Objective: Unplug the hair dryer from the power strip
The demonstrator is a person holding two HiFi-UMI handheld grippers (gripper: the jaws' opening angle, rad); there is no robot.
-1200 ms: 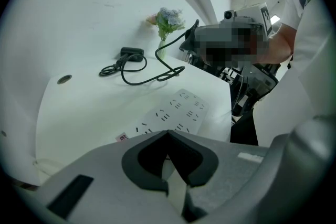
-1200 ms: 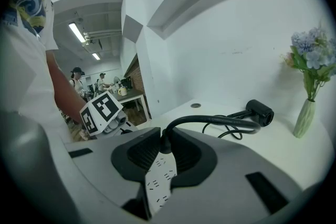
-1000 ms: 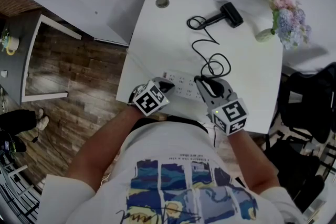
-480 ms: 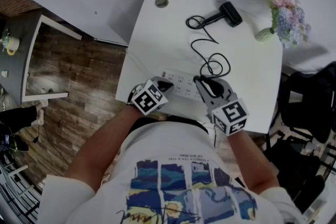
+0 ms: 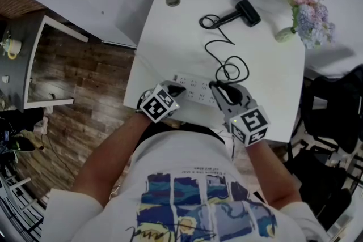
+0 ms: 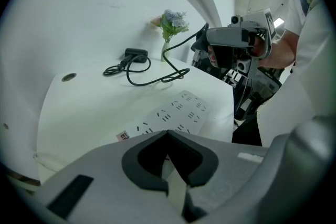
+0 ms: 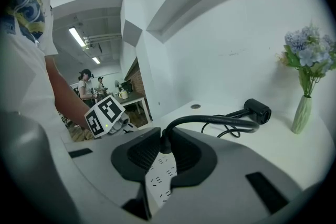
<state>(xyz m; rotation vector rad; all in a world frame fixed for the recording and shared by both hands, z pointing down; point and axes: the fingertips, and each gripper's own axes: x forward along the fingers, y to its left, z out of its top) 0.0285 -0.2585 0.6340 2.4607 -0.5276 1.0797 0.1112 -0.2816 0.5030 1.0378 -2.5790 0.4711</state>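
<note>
The right gripper (image 5: 218, 88) fingers clamp the black plug (image 7: 165, 142) at the right end of the long white power strip (image 5: 197, 89). The left gripper (image 5: 180, 89), fingers closed, likely steadies its left end; the black hair dryer (image 5: 248, 12) lies far

Head view overhead; gripper views low, seemingly opposed, share power strip (image 5: 195, 88).

One hair dryer (image 5: 248, 13), one power strip (image 5: 195, 89), one vase (image 5: 285, 35), two tongs (image 5: 180, 89) (image 5: 216, 86)

Printed white T-shirt (image 5: 187, 170)
Short sleeves, blue-and-yellow panels; grey left gripper (image 5: 178, 89) and right gripper (image 5: 216, 86) bear black-and-white marker cubes (image 5: 159, 106).
</note>
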